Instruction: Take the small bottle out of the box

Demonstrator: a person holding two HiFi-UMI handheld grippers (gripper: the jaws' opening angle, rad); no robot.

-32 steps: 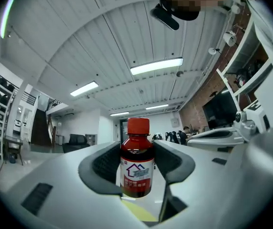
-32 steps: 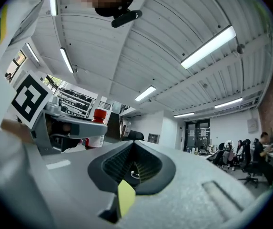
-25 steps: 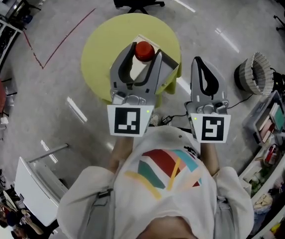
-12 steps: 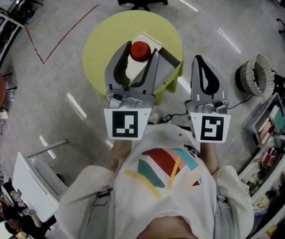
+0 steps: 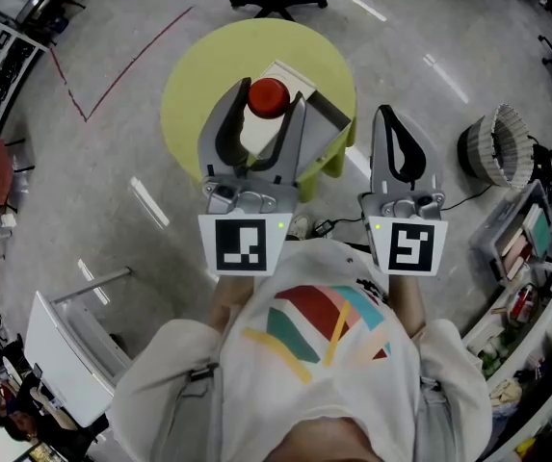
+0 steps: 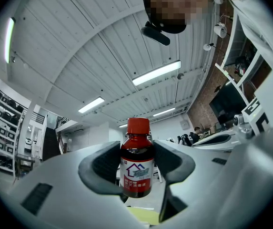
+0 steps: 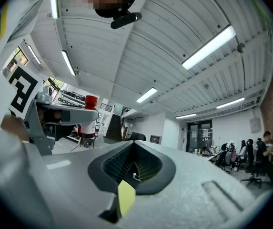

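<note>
Small bottle (image 5: 268,97) red-capped, clamped in left gripper (image 5: 270,112) over box (image 5: 326,121), right gripper (image 5: 384,115) closed, empty

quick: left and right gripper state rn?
Left gripper: closed on the small red-capped bottle, which stands upright between its jaws.
Right gripper: shut, nothing between its jaws.
</note>
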